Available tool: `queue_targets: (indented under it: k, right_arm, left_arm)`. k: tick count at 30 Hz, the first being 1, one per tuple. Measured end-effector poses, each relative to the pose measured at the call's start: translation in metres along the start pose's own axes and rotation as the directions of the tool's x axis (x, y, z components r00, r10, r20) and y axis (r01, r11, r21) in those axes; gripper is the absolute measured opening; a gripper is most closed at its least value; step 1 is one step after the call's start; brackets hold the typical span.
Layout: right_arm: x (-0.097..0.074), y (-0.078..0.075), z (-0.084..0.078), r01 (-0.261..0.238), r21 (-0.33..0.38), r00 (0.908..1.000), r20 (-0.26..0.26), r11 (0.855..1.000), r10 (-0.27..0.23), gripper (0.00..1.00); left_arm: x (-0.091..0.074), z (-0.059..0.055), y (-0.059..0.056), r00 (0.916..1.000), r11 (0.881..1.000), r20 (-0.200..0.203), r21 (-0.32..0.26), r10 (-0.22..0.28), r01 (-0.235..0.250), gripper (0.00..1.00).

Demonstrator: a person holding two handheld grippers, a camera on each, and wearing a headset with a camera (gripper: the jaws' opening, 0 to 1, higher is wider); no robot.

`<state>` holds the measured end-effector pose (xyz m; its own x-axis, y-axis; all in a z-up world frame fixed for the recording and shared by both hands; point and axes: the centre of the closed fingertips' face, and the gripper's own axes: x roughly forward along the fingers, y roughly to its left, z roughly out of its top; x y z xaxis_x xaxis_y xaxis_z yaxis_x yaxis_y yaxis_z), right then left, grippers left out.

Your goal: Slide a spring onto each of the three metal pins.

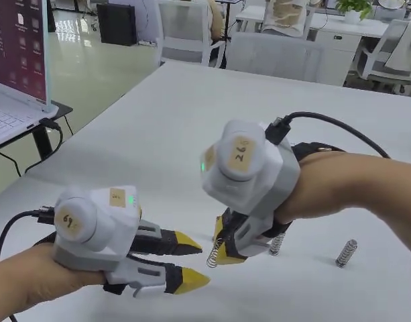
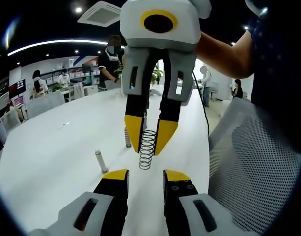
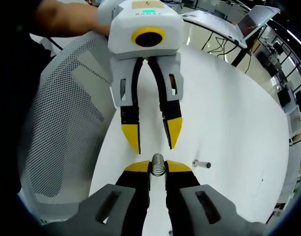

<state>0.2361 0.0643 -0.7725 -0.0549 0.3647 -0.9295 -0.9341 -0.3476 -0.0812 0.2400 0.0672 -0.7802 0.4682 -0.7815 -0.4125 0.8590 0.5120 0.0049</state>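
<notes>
Now, white table (image 1: 192, 114), wide. Right gripper (image 3: 158, 168) clenched on a spring (image 2: 147, 150), coil hanging past its tips, low over the top. Left gripper (image 2: 146, 174) facing it, jaws apart, holding nothing. Metal pin (image 2: 100, 160) apparently upright on the table, near the spring. Advice: steady the pin first, line coil bore with its axis, then slide without squeezing harder.

White bench (image 1: 192, 134) carrying the lot. On its surface one spring (image 1: 346, 253) stands slightly tilted, a second spring (image 1: 277, 245) stands near it, well apart from a short metal pin (image 2: 100, 161) standing upright.
</notes>
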Motion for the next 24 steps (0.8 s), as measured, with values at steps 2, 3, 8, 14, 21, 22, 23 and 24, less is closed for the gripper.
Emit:
queue_targets:
  k: [2, 3, 8, 14, 21, 22, 23, 24]
  right_arm:
    - [-0.001, -0.001, -0.002, 0.001, 0.005, 1.0000, -0.001, 1.000, -0.001, 0.08]
    - [-0.002, -0.002, -0.002, 0.002, 0.007, 1.0000, -0.002, 1.000, -0.002, 0.08]
    - [-0.006, -0.007, -0.007, 0.012, 0.018, 0.9999, -0.004, 1.000, -0.012, 0.08]
    - [-0.012, -0.013, -0.013, 0.029, 0.034, 0.9996, -0.005, 0.999, -0.029, 0.08]
    - [-0.020, -0.023, -0.016, 0.049, 0.050, 0.9988, -0.001, 0.998, -0.049, 0.08]
    - [-0.022, -0.025, -0.016, 0.055, 0.055, 0.9985, 0.001, 0.997, -0.055, 0.08]
    - [-0.023, -0.027, -0.017, 0.059, 0.056, 0.9982, 0.000, 0.997, -0.059, 0.08]
    - [-0.024, -0.029, -0.017, 0.065, 0.058, 0.9979, 0.000, 0.996, -0.065, 0.08]
  left_arm:
    - [0.000, 0.000, 0.001, 1.0000, 1.000, 0.000, 0.001, 0.007, -0.007, 0.26]
    - [0.000, 0.000, 0.002, 1.0000, 1.000, -0.001, -0.002, 0.009, -0.009, 0.28]
    - [0.000, -0.002, 0.004, 0.9997, 1.000, -0.014, -0.010, 0.020, -0.020, 0.35]
    - [0.000, -0.004, 0.007, 0.9992, 0.999, -0.017, -0.014, 0.036, -0.037, 0.44]
    - [-0.001, -0.004, 0.008, 0.9986, 0.999, -0.018, -0.015, 0.049, -0.049, 0.51]
    - [-0.001, -0.004, 0.009, 0.9984, 0.998, -0.018, -0.017, 0.053, -0.054, 0.52]
    - [-0.001, -0.005, 0.010, 0.9983, 0.998, -0.019, -0.017, 0.055, -0.055, 0.53]
    - [-0.001, -0.005, 0.010, 0.9982, 0.998, -0.019, -0.020, 0.057, -0.058, 0.54]
